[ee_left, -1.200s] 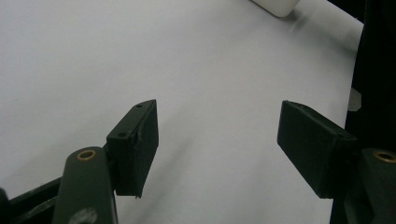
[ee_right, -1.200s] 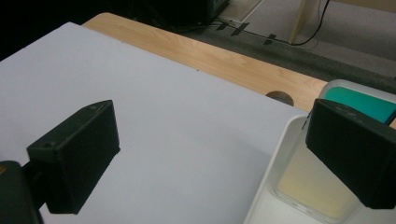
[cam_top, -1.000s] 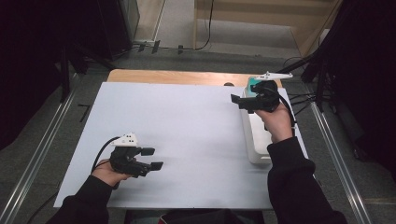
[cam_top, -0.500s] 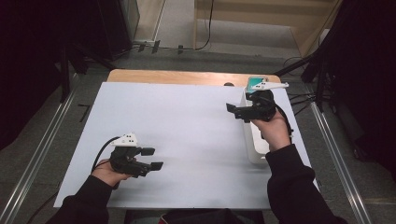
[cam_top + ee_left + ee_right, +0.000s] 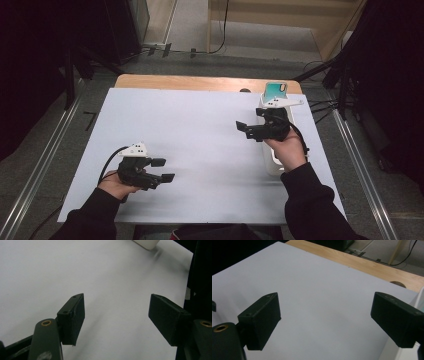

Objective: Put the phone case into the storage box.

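My left gripper (image 5: 164, 169) rests low over the near left of the white sheet (image 5: 200, 145), held in a hand. Its jaws stand open and point right. In the left gripper view the gripper (image 5: 116, 315) has bare white sheet between its pads. My right gripper (image 5: 245, 130) hovers at the right side, jaws open and pointing left, next to a long white tray (image 5: 271, 165). In the right gripper view the gripper (image 5: 324, 320) is empty too. A teal phone (image 5: 275, 90) stands at the tray's far end.
The white sheet covers most of a wooden table, whose bare strip (image 5: 200, 82) runs along the far edge with a dark hole (image 5: 398, 284) in it. Metal rails flank the table on both sides. Cables (image 5: 320, 107) lie on the floor at the far right.
My right gripper has come away from the tray's far end, moving nearer and leftward and a little lower, uncovering the teal phone. The left gripper has stayed put.
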Motion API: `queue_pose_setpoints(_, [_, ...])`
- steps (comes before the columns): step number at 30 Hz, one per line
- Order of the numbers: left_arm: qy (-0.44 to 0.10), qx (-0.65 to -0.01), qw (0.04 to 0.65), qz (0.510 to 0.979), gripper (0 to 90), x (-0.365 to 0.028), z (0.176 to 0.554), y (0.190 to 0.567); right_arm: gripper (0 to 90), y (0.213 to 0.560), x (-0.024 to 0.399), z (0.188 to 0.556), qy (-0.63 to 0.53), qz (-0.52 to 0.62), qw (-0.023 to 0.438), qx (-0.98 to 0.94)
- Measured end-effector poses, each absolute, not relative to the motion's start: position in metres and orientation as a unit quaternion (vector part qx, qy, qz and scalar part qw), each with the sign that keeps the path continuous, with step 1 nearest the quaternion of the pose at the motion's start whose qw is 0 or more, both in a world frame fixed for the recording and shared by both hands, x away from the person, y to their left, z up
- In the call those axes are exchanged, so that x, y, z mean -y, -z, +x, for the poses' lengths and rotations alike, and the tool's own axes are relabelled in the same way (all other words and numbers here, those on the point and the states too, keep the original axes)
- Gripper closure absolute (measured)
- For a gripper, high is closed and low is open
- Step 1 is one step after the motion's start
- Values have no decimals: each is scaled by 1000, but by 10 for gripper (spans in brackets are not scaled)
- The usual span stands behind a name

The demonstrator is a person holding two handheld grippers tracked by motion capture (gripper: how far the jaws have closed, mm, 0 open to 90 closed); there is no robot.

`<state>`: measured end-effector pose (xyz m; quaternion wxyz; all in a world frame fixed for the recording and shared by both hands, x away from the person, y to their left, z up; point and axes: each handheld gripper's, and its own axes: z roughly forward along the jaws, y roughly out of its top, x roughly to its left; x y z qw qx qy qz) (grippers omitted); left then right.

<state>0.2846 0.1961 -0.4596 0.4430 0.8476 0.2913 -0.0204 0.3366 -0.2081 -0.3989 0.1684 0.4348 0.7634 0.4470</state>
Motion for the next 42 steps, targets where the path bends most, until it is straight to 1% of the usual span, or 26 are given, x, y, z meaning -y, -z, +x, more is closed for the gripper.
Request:
queue_pose_setpoints(12, [19, -289, 443, 849, 290, -196, 285, 459, 80, 410, 201, 317, -460, 413, 144, -773])
queue_pose_setpoints(15, [19, -289, 442, 849, 290, -197, 285, 459, 80, 412, 201, 311, -470, 407, 131, -772])
queue_pose_setpoints(19, [18, -288, 443, 849, 290, -196, 285, 459, 80, 413, 199, 304, -490, 398, 101, -769])
queue_pose_setpoints(26, [20, -287, 441, 850, 290, -197, 284, 458, 80, 420, 193, 292, -475, 383, 99, -786])
queue_pose_setpoints(28, [19, -287, 444, 849, 290, -197, 284, 459, 79, 423, 193, 289, -473, 380, 94, -789])
queue_pose_setpoints(30, [20, -287, 443, 849, 290, -197, 284, 458, 79, 426, 192, 287, -476, 376, 78, -791])
queue_pose_setpoints(34, [18, -288, 442, 850, 290, -196, 284, 458, 80, 428, 189, 281, -465, 363, 92, -802])
queue_pose_setpoints(42, [17, -286, 441, 850, 290, -197, 282, 458, 79, 435, 186, 274, -463, 356, 82, -807])
